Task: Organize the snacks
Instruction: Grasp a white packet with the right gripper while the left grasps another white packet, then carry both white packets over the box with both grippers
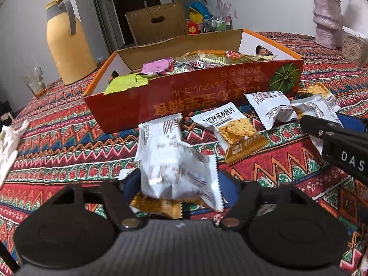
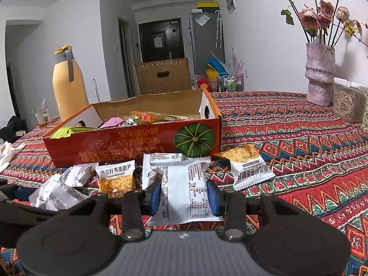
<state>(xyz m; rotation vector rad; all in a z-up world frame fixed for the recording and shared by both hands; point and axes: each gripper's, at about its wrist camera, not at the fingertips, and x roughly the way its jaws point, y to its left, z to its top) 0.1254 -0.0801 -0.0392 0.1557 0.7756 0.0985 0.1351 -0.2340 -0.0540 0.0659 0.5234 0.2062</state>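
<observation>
A red-orange cardboard box [image 1: 184, 101] [image 2: 128, 145] stands open on the patterned tablecloth, with several bright snack packets inside. My left gripper [image 1: 179, 184] is shut on a crumpled white snack packet [image 1: 177, 168], whose sides meet the blue pads [image 1: 130, 181]; an orange packet [image 1: 156, 207] lies beneath. My right gripper [image 2: 185, 197] is shut on a flat white packet [image 2: 186, 195], back label facing up. Loose oat-crisp packets [image 1: 234, 128] [image 2: 248, 168] lie in front of the box. The right gripper's black finger [image 1: 322, 126] shows at the left wrist view's right edge.
A yellow thermos jug [image 1: 66, 43] and a glass [image 1: 34, 82] stand left of the box. A pink vase [image 2: 319, 73] with roses and a clear seed container [image 2: 347, 101] are at the far right. A white cloth [image 1: 9, 142] lies on the left edge.
</observation>
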